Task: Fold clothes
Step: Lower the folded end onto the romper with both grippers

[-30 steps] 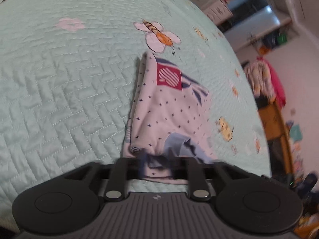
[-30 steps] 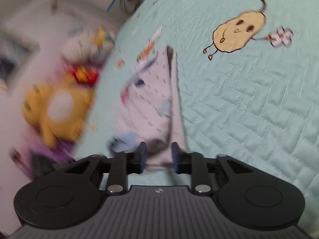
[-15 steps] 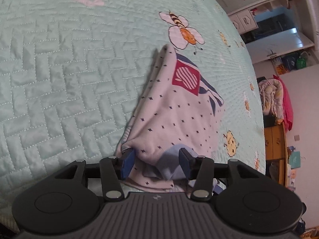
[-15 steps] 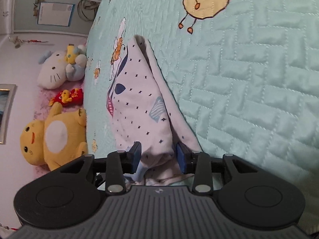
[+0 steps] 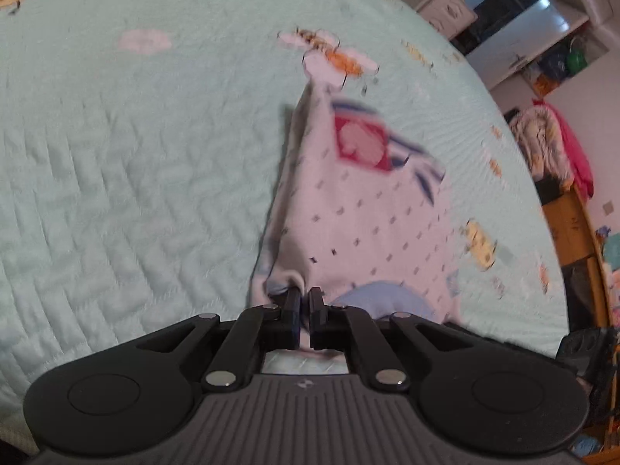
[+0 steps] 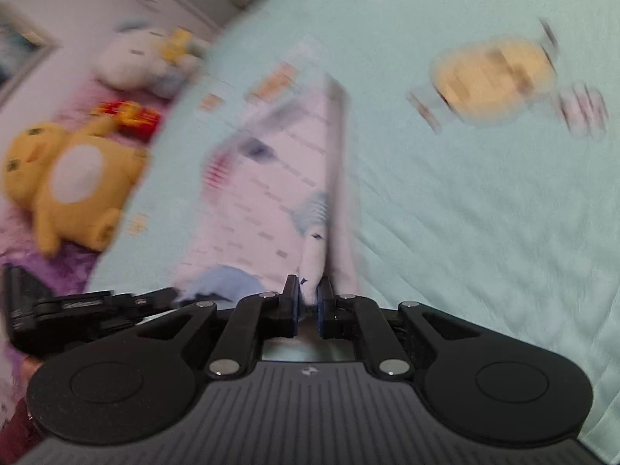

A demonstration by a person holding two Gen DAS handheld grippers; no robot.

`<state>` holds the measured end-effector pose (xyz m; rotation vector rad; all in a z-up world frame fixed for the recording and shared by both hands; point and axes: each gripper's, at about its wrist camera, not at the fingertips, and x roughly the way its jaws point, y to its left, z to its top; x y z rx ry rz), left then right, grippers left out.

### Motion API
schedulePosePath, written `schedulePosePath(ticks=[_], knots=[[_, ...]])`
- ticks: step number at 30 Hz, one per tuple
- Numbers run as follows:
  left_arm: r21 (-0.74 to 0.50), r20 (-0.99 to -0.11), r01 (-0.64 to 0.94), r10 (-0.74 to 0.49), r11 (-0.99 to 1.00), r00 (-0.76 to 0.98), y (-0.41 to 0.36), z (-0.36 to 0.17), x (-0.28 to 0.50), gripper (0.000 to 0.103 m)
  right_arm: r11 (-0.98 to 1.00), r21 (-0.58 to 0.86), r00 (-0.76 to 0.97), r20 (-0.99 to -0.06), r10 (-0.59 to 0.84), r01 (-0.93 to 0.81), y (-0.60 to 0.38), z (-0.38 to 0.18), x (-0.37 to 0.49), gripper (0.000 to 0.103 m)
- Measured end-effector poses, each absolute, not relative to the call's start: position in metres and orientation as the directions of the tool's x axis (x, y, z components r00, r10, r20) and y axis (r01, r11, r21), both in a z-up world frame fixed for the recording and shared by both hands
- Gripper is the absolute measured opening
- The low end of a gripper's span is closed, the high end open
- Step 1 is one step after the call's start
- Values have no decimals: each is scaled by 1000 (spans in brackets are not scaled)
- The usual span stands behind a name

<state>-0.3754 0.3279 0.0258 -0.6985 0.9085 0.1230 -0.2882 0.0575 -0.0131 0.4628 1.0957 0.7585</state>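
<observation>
Garment (image 5: 364,209) is light, floppy cotton; we've got both claws, left gripper (image 5: 305,297) and right gripper (image 6: 308,290), closing on the near hem, pinching bunched corners.

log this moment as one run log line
step: grasp near edge | left claw: shut on garment | right claw: closing on garment | quilt

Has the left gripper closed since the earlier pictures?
Yes. The left gripper was open around the garment; now it pinches the near edge on the quilt.
</observation>
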Motion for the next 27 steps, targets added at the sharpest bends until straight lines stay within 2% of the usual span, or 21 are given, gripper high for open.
schedulePosePath(ticks=[6,9,11,15,17,20,24,27], knots=[[-514,-718,-316,-198,798,668,327,47,-379,1,592,737,257,-534,806,-326,47,0,-292,8],[-479,-762,-347,-186,806,621,323,28,-377,1,677,647,274,-620,735,-351,52,-9,-292,7],[-476,-767,-351,-185,806,614,323,23,-378,2,661,667,277,-600,750,-345,48,-15,-293,8],[-464,-767,-339,-180,819,615,327,36,-386,2,671,657,320,-590,741,-343,36,1,-296,23],[-430,-778,-360,-138,828,613,329,46,-394,2,695,622,363,-593,718,-359,30,14,-299,24],[-432,-750,-347,-119,832,651,332,65,-401,2,665,634,394,-537,746,-396,30,33,-301,24],[-460,-692,-307,-119,833,712,332,84,-384,4,563,717,306,-473,826,-412,55,38,-296,25],[-450,-709,-301,-132,841,693,328,76,-363,10,498,785,250,-432,867,-369,73,30,-291,24]])
